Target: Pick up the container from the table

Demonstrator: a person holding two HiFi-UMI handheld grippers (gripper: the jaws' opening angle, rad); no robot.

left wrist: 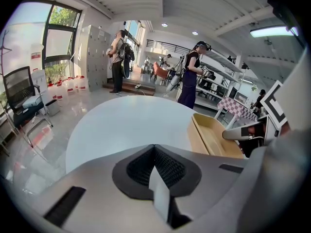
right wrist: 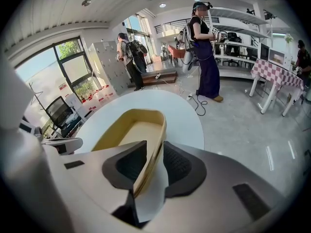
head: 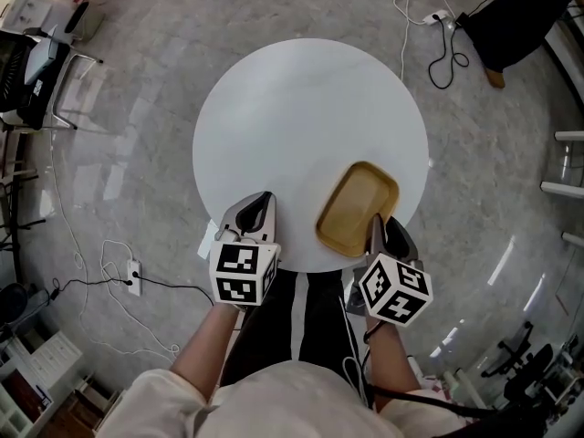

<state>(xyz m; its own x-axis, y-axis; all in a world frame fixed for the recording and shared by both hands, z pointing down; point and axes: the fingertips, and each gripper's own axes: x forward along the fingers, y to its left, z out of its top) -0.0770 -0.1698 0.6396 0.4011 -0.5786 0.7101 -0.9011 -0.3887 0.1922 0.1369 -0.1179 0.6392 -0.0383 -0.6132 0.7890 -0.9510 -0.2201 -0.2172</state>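
A shallow tan container (head: 356,206) lies on the round white table (head: 292,108), near its front right edge. My right gripper (head: 376,222) reaches over the container's near end. In the right gripper view the container's rim (right wrist: 131,130) runs between the two dark pads, and the right gripper (right wrist: 154,141) is shut on it. My left gripper (head: 260,199) hovers over the table's front left edge, apart from the container. Its pads meet with nothing between them, so the left gripper (left wrist: 154,147) is shut. The container (left wrist: 214,132) also shows at the right of the left gripper view.
A black chair (head: 36,71) stands on the floor at the far left. Cables and a power strip (head: 134,276) lie on the floor at the left, and more cable (head: 438,35) at the back right. Several people (left wrist: 192,74) stand farther off in the room.
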